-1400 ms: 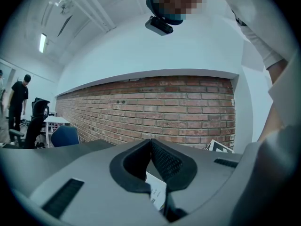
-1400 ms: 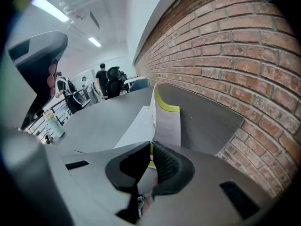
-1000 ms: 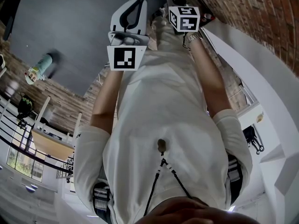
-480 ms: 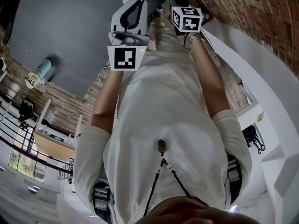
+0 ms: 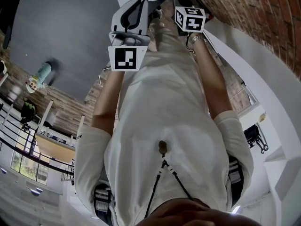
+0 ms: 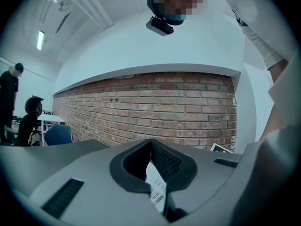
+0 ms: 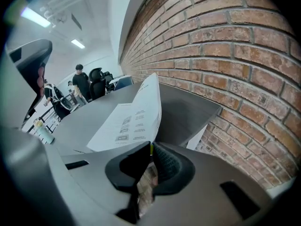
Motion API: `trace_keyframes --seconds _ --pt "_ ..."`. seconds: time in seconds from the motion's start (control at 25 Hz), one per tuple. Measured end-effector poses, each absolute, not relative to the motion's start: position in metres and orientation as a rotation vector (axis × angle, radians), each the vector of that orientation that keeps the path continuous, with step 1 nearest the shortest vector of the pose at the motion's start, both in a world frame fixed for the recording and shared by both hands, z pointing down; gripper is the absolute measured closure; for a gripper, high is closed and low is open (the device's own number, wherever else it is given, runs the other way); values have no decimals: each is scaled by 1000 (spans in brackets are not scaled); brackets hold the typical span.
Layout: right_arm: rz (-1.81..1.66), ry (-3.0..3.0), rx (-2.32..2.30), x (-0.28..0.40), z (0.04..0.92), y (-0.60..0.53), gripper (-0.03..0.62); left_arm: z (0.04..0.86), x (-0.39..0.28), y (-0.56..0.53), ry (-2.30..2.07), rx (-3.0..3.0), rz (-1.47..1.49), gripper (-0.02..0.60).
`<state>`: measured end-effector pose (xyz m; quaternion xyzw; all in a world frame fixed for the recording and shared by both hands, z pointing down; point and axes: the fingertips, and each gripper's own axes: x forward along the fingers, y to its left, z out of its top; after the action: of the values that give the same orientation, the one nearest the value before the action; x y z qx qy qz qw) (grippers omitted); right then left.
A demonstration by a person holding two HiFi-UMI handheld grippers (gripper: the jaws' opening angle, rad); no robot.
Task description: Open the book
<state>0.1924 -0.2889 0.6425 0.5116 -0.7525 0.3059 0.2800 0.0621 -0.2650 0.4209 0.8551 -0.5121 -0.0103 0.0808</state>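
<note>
A person, seen from above their own torso, holds two grippers out in front, towards a book lying on a grey table point(image 7: 188, 109) beside a brick wall point(image 7: 225, 55). The right gripper point(image 7: 150, 147), tilted downward, has its jaws closed on the book point(image 7: 134, 114) at the near edge of its leaves, which rise from the jaws as a white printed block, part-way lifted off the table. The left gripper point(image 6: 151, 146) points level, its jaws also closed, with a printed page point(image 6: 157, 189) showing between them, apparently pinched. The book looks partly opened, so the opening step seems under way. The next move likely calls for swinging the lifted leaves over and laying them flat without tearing the paper.
</note>
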Motion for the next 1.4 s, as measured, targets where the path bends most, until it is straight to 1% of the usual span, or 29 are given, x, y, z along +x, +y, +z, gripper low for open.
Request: trace_keyframes --seconds 1.4 --pt "923 -1865 1455 282 687 -312 546 440 103 -295 -1527 2546 4 558"
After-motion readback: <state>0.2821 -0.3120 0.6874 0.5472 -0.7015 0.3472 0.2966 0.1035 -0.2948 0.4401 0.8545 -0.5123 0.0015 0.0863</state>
